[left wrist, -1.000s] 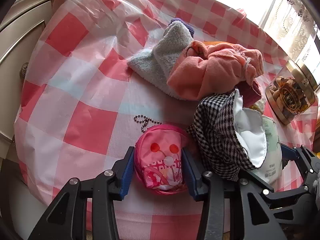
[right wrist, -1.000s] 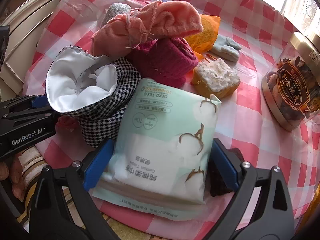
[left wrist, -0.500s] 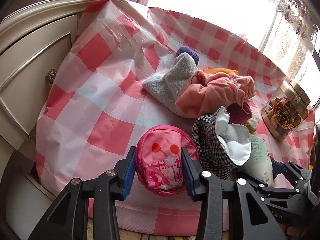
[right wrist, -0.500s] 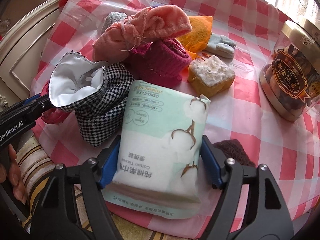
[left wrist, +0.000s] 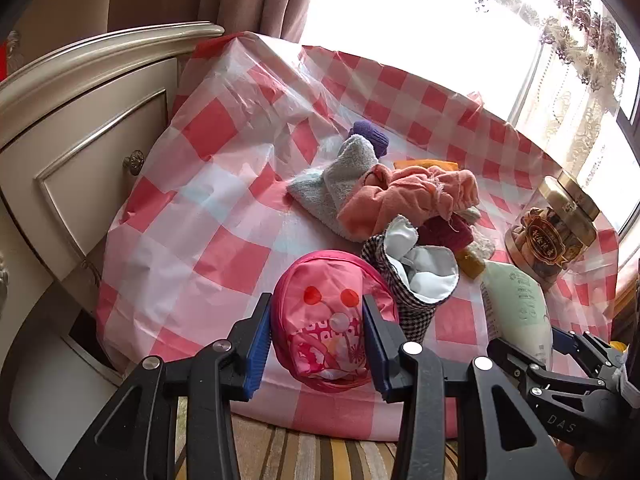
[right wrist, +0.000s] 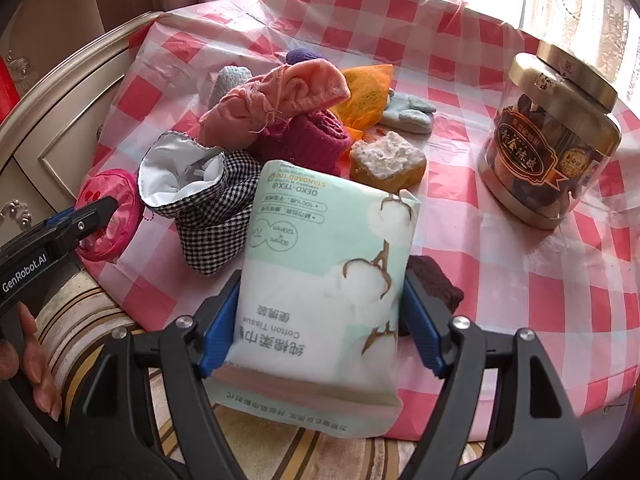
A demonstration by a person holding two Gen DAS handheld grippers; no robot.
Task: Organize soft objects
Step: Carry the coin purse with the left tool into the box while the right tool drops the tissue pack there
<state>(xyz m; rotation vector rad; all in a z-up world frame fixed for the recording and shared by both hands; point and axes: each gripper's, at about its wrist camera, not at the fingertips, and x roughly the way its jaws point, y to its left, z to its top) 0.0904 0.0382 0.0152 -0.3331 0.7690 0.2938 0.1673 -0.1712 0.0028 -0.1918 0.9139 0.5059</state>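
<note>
The left gripper (left wrist: 316, 344) is clamped on a pink pouch (left wrist: 328, 320), its blue pads pressing both sides, the pouch lifted at the near edge of the table (left wrist: 224, 208). It points steeply down and forward. The fingers (right wrist: 36, 356) of the person's left hand show at the lower left of the right view, wrapped around the gripper's handle.

The right gripper (right wrist: 320, 332) is clamped on a pack of cotton tissue (right wrist: 332, 264), pads squeezing its lower half, the pack standing upright between them and raised off the checked cloth. This gripper also tilts steeply down.

Just beyond the pouch and touching it stands a houndstooth bag (right wrist: 212, 204) with a white lining, mouth open upward. Behind it lies a heap: a peach cloth (right wrist: 276, 96) on a magenta knit (right wrist: 308, 140), a grey towel (left wrist: 340, 176), a purple sock (left wrist: 372, 136), an orange cloth (right wrist: 368, 92). A sponge (right wrist: 388, 160) and a small mitt (right wrist: 412, 114) lie right of the heap. A dark brown cloth (right wrist: 436, 284) lies just beside the right finger. A jar (right wrist: 552, 144) stands well apart at right.
</note>
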